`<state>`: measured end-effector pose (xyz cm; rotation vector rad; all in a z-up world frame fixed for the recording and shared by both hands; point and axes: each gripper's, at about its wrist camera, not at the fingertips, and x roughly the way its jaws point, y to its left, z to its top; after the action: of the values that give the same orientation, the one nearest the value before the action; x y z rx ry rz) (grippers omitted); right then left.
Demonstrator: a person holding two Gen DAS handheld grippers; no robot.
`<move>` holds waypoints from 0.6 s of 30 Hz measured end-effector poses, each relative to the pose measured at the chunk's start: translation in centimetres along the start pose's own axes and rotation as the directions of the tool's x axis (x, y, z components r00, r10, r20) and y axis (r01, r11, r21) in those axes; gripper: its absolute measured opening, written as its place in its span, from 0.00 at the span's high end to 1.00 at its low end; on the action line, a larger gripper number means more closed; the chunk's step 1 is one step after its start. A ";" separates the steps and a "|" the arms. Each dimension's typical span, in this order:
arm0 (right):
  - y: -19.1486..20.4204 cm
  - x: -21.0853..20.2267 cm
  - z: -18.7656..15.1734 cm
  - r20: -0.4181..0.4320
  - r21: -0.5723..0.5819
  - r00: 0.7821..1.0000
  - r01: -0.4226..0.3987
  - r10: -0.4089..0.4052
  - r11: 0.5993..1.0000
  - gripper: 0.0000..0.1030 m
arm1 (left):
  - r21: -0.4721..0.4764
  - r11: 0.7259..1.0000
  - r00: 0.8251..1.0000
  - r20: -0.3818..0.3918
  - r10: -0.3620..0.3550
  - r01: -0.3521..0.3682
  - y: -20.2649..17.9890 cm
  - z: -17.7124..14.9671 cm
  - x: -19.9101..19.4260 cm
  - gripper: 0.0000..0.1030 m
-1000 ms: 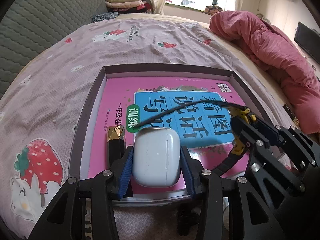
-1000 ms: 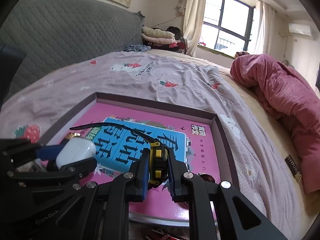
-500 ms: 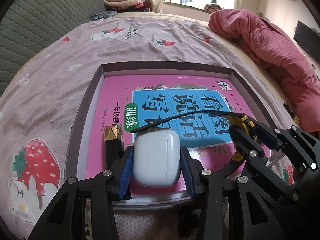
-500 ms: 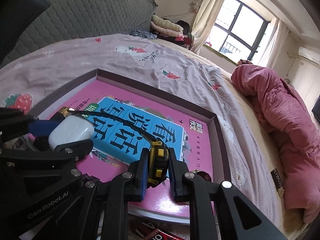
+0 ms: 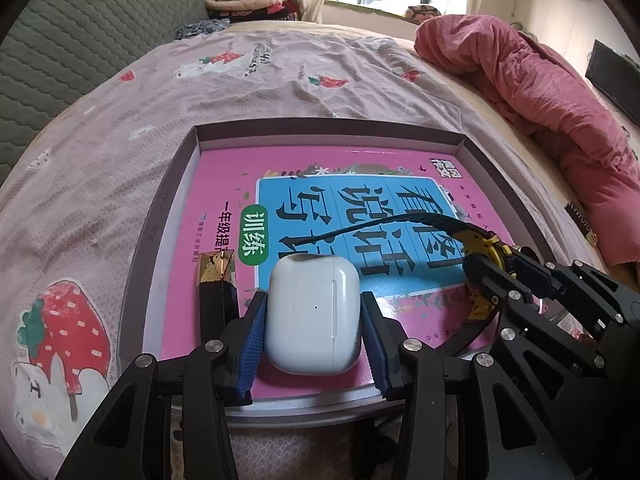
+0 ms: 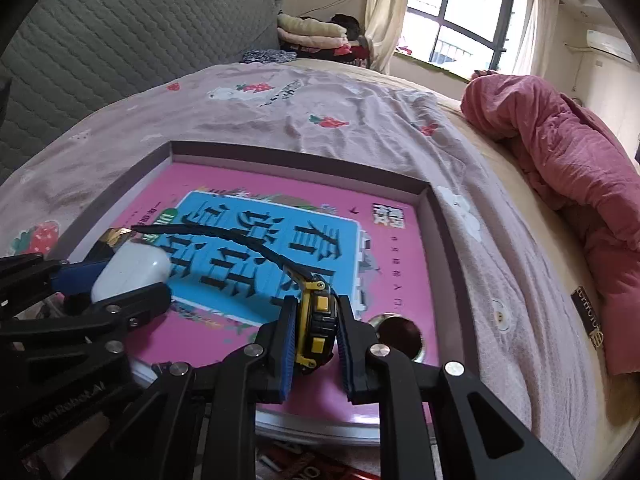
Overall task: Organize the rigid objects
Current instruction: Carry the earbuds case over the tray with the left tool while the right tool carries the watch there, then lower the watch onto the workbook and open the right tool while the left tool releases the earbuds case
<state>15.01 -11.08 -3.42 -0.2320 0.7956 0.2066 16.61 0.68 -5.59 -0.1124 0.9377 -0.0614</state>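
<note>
My left gripper (image 5: 312, 306) is shut on a white earbud case (image 5: 312, 312), held just over the near edge of a pink book (image 5: 224, 184). The book lies in a shallow grey-purple tray (image 5: 160, 208) on the bed. My right gripper (image 6: 318, 312) is shut on a yellow and black watch (image 6: 316, 328), whose black strap (image 6: 224, 236) arcs left over the book's blue panel. In the left wrist view the right gripper (image 5: 500, 276) holds the watch (image 5: 480, 240) low over the book's right side. Whether the watch touches the book I cannot tell.
A black stick with a gold cap (image 5: 216, 280) lies in the tray beside my left fingers. A small round dark disc (image 6: 400, 332) sits on the book near the right gripper. A heaped pink quilt (image 6: 560, 152) fills the bed's right side. Folded clothes (image 6: 312, 32) lie at the far end.
My right gripper has sunk a little toward the book with the watch in it. The left gripper and the earbud case have stayed put.
</note>
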 end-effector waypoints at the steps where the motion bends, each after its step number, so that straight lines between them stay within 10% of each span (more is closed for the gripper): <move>1: -0.2 0.0 0.0 0.001 0.011 1.000 -0.010 0.010 1.000 0.82 | 0.000 1.000 1.000 -0.001 0.001 -0.001 0.0 0.0 0.0 0.55; 18: -0.8 -0.5 0.0 0.027 0.028 0.999 -0.038 0.037 0.999 0.82 | 0.007 1.000 1.000 -0.007 -0.005 0.005 -0.5 -0.1 0.6 0.55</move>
<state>14.86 -11.88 -2.93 -0.1873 0.7763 0.2331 16.87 0.11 -6.11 -0.1085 0.9438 -0.0700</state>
